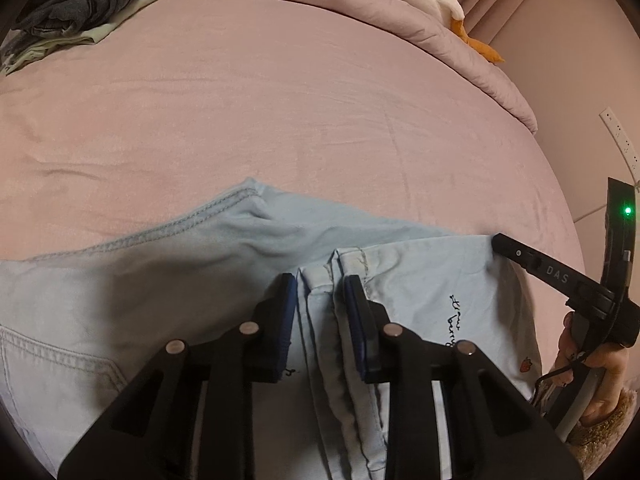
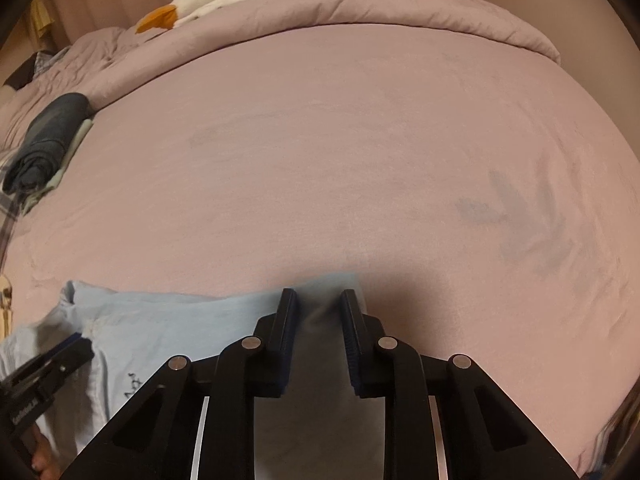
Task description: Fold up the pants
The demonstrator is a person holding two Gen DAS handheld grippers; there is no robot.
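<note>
Lettering on my right gripper and on the pants

From my left wrist camera, at about three o'clock, I read "DAS" in pale capitals along the black finger of my right gripper (image 1: 556, 276). On the light blue pants (image 1: 420, 280), toward four o'clock, dark cursive stitching seems to say "straw berry", its end hidden behind my left gripper (image 1: 320, 292); a small strawberry emblem sits below it. From my right wrist camera, at eight o'clock, white lettering on my left gripper's body is too blurred to read.
</note>
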